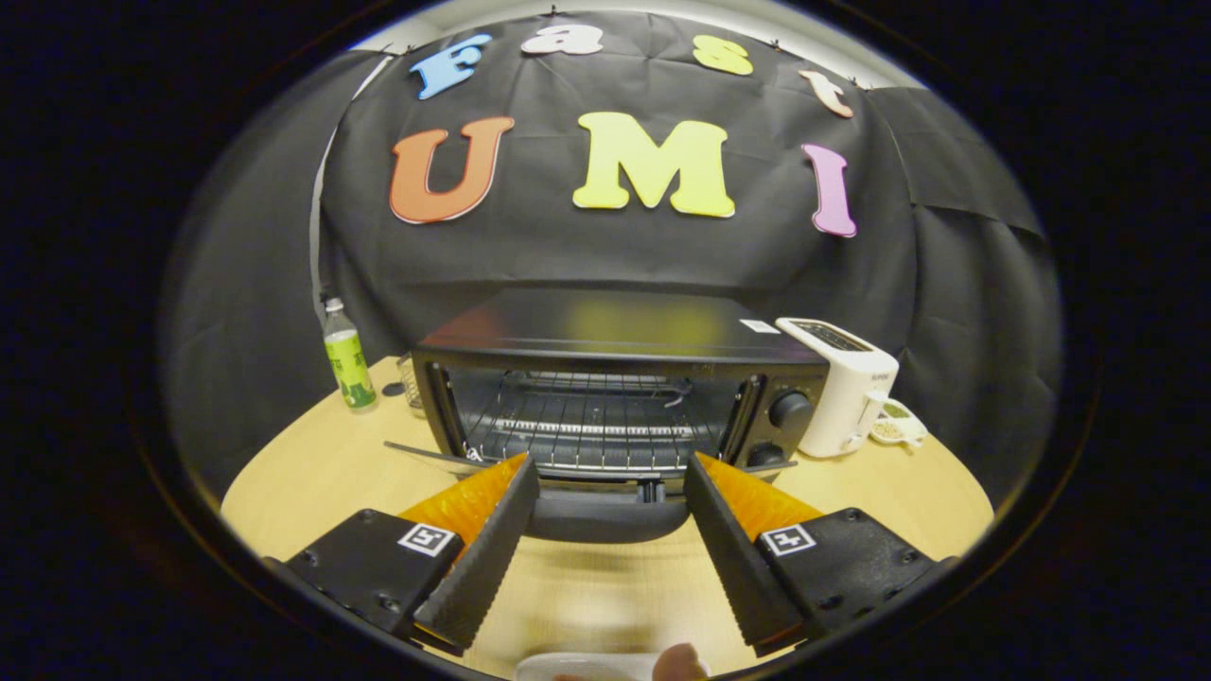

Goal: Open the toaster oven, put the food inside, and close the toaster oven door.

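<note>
Our gripper point(610, 473) gapes wide, holding nothing; the open toaster oven point(615, 388) sits just beyond our fingers, its door handle point(605, 518) between them.

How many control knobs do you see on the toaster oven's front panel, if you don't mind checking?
2: the upper knob beside the open cavity, the lower knob beneath it, partly behind the open gripper. More may be hidden.

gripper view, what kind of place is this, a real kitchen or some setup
Likely a staged booth, not a real kitchen: a toaster oven with its door down, a white toaster and a bottle stand on a wooden table against a black cloth wall. The open tool sits at the door's handle.
</note>
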The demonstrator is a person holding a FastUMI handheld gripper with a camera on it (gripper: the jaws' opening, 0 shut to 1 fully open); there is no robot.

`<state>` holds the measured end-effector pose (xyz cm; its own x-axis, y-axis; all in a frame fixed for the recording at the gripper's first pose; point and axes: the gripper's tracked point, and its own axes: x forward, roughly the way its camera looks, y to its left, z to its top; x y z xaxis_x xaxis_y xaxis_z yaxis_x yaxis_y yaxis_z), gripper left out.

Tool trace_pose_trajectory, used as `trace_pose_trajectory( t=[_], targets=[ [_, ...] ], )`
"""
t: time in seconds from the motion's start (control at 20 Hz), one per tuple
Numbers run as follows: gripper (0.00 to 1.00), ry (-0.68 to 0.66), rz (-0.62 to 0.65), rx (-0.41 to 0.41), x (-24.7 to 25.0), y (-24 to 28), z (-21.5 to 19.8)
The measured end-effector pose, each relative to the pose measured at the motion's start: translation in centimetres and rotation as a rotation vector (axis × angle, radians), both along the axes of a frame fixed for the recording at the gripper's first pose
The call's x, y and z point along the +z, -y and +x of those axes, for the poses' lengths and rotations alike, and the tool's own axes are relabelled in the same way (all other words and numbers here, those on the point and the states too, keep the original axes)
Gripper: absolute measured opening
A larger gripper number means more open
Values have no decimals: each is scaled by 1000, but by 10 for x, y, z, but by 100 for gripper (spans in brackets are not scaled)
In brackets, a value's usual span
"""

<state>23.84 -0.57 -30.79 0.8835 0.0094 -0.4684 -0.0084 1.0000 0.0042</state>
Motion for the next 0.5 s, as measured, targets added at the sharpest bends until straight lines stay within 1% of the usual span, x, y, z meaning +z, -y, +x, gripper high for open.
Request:
trace_pose_trajectory(
  t=[0.1, 0.3, 0.4, 0.5],
  targets=[
    [100, -39, -19, 13, -7, 1, -13],
    [100, -84, -20, 10, -18, 1, -26],
    [100, -131, -14, 11, -27, 1, -33],
    [100, -172, -39, 23, -35, 1, -42]
  ],
)
